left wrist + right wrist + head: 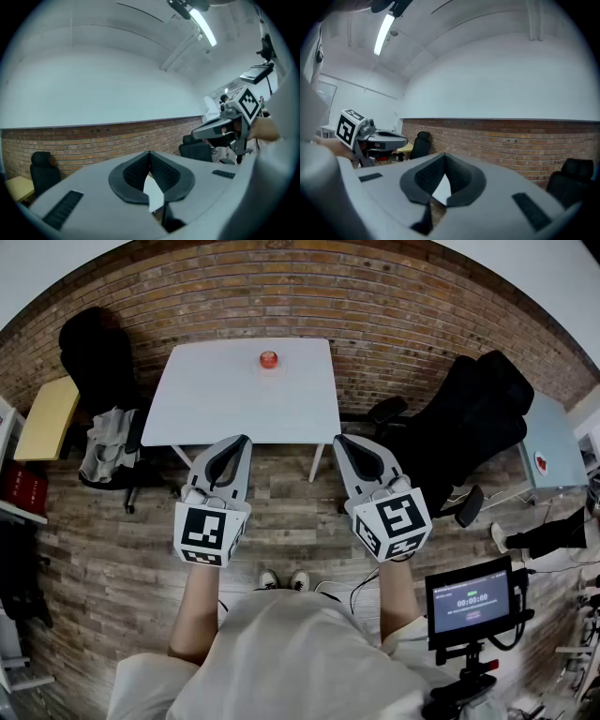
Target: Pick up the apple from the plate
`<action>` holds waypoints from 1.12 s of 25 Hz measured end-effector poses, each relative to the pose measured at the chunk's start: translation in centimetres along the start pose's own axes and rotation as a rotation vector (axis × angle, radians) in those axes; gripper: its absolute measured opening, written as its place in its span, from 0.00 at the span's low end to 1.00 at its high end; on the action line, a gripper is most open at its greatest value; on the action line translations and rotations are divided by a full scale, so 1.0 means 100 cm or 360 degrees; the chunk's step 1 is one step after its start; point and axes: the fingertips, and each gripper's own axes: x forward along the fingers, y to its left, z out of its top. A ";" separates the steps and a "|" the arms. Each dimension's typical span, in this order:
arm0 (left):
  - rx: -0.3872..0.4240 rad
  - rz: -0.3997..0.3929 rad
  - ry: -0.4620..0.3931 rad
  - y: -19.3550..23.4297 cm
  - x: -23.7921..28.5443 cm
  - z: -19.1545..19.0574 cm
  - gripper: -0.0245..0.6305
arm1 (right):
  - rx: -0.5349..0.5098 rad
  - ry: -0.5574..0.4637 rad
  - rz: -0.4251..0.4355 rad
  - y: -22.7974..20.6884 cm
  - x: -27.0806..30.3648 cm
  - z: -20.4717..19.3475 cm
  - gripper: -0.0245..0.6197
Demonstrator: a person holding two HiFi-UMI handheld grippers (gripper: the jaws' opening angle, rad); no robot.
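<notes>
Tagger: White shirt [281, 662] and bare forearms are logged lowest in the head view, closest to the lens. Left gripper [240, 442] and right gripper [343, 442] are held level, side by side, over the wood floor [112, 559].

Checker: Task item?

Tagger: Apple [268, 359] is seen on the plate [269, 369], near the far edge of the white table [216, 399], by the brick wall [394, 306]. Both grippers are well apart from it. Plate is barely made out, white on white. Black chair [94, 357] and yellow desk [47, 418] are noted left of the table, office chair [478, 418] to its right, small screen [472, 599] at lower right.

Checker: Left gripper view?

Tagger: Jaws are pressed together at the tips, nothing pinched; only a white sliver is seen through the gap behind the tips. Right gripper is caught at the right edge, brick wall beyond.

Checker: Right gripper view?

Tagger: Same reading: jaws are closed tip to tip, nothing held. Left gripper is seen at the left edge, black chair and brick wall behind it.
</notes>
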 end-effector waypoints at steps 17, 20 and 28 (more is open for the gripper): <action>-0.0034 0.0055 0.0020 -0.038 0.015 -0.003 0.05 | 0.0145 -0.0010 0.0107 -0.033 -0.017 -0.023 0.04; -0.0037 0.0074 0.0029 -0.041 0.023 -0.001 0.05 | 0.0147 -0.0003 0.0125 -0.043 -0.016 -0.022 0.04; -0.0043 0.0097 0.0042 -0.048 0.028 -0.006 0.04 | 0.0136 0.0013 0.0166 -0.049 -0.015 -0.030 0.04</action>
